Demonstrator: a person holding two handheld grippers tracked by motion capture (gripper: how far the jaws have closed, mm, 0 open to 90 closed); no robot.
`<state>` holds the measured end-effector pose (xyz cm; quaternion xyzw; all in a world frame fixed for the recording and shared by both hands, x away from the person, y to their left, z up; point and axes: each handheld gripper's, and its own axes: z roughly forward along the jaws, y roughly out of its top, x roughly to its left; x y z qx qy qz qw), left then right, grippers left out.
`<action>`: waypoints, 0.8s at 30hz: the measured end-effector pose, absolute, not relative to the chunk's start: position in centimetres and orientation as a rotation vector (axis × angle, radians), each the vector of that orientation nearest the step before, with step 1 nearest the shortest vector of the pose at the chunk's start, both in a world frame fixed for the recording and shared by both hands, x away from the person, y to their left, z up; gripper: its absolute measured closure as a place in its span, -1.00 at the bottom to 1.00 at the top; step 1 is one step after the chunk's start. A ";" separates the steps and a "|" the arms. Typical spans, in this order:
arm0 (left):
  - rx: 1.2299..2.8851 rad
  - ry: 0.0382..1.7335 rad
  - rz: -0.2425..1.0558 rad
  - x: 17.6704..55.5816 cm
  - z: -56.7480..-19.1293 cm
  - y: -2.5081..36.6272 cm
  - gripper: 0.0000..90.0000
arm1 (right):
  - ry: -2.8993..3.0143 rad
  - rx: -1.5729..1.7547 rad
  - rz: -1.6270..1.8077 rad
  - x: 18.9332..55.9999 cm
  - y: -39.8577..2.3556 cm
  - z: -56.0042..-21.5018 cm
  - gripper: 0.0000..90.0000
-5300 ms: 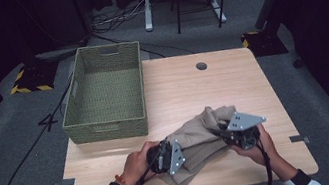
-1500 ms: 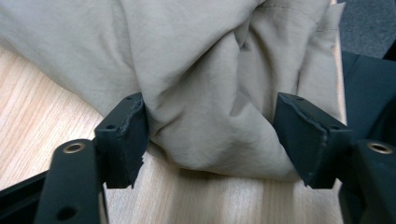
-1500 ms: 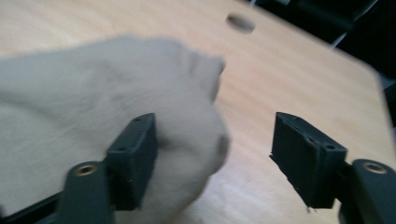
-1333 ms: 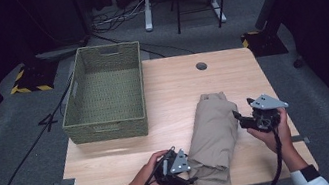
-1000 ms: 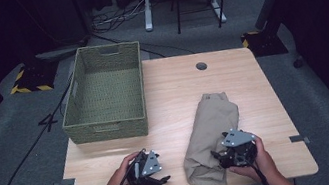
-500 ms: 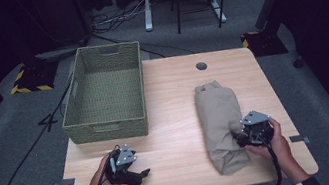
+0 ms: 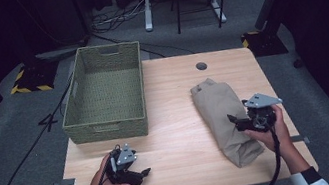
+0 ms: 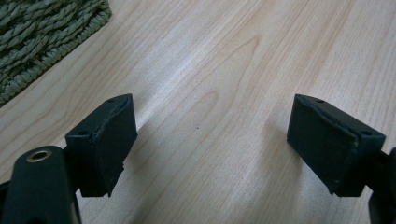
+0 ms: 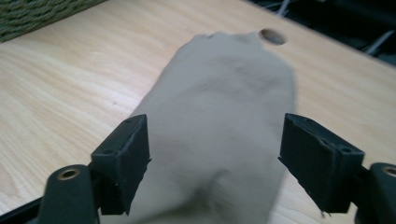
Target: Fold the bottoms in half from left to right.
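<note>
The left gripper rested low on the bare table, jaws wide with nothing between them. The right gripper stood wide over the folded cloth on the table's right half, having just opened further, its pads clear of the fabric.

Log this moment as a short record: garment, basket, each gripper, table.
garment: folded beige cloth, lying on the right half of the table
basket: green woven basket, back left, nothing inside
left gripper: open, over bare wood
right gripper: open, jaws astride the cloth
table: light wood table, round hole near the far edge
</note>
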<state>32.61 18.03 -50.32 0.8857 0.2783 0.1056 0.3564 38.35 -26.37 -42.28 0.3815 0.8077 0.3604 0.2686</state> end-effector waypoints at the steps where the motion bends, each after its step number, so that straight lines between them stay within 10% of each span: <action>1: 2.287 0.719 0.273 32.6 -50.3 18.0 -0.64 | 2.215 1.038 0.948 38.9 -26.1 -42.7 -0.55; 12: 2.287 0.717 0.272 32.6 -50.3 18.0 -0.64 | 2.354 1.239 0.819 42.2 -27.6 -47.2 -1.00; 24: 2.287 0.714 0.269 32.6 -50.3 17.9 -0.63 | 2.512 1.314 0.945 42.2 -28.9 -48.6 -0.73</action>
